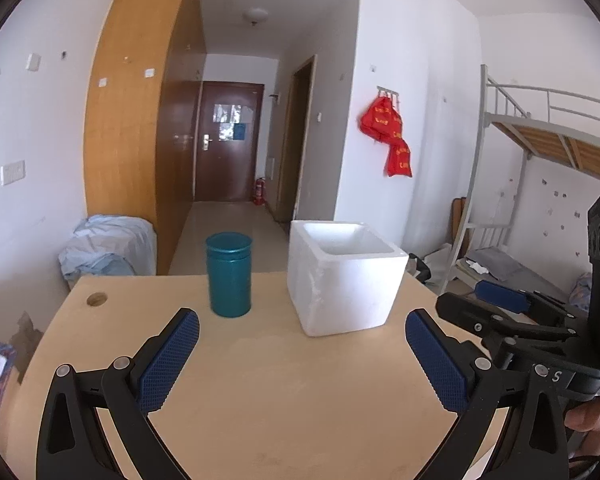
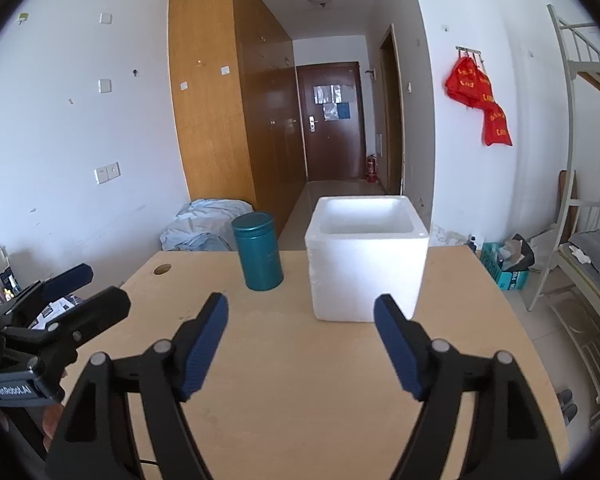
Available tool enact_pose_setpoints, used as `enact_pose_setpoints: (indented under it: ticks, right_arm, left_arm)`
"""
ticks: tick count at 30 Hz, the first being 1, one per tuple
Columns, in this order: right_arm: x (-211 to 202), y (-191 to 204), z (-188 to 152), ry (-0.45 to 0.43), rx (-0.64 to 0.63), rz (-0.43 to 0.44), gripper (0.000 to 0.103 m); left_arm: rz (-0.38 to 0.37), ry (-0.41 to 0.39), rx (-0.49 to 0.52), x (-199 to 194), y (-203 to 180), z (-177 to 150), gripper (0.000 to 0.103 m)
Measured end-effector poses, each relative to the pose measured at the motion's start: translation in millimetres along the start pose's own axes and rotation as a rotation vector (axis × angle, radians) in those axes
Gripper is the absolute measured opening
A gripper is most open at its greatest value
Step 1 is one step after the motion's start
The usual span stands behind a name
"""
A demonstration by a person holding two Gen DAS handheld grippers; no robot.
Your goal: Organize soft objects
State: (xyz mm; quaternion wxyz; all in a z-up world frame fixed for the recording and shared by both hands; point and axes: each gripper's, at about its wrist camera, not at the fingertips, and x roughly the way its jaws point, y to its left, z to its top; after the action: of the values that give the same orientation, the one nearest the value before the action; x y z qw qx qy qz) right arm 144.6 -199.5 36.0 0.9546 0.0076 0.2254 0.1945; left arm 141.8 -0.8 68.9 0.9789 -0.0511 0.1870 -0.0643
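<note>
Left wrist view: left gripper (image 1: 302,338) spread wide, fingers (image 1: 172,354) released, nothing between them, hovering over bare wooden surface (image 1: 284,400). Ahead, a teal canister (image 1: 229,274) stands upright, lid on; just right of it, apart, a white foam box (image 1: 346,278), open top, inside hidden. Right gripper (image 1: 500,300) shows at the frame's right edge, beside the box.

Right wrist view: right gripper (image 2: 301,322) parted, fingers (image 2: 204,342) released, holding nothing. Foam box (image 2: 366,258) sits straight ahead, canister (image 2: 259,256) near its left side, not touching. Left gripper (image 2: 76,284) at far left over the surface (image 2: 300,380) edge. No soft item identifiable on the surface.
</note>
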Motion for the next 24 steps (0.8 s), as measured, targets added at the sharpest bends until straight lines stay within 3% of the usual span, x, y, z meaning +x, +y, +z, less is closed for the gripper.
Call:
enact_pose_setpoints:
  ticks: [24]
  right_arm:
    - [-19.3, 51.0, -56.7, 0.035, -0.047, 0.097, 0.085]
  left_arm:
    - [0.052, 0.024, -0.016, -65.9, 22.3, -64.9, 0.103]
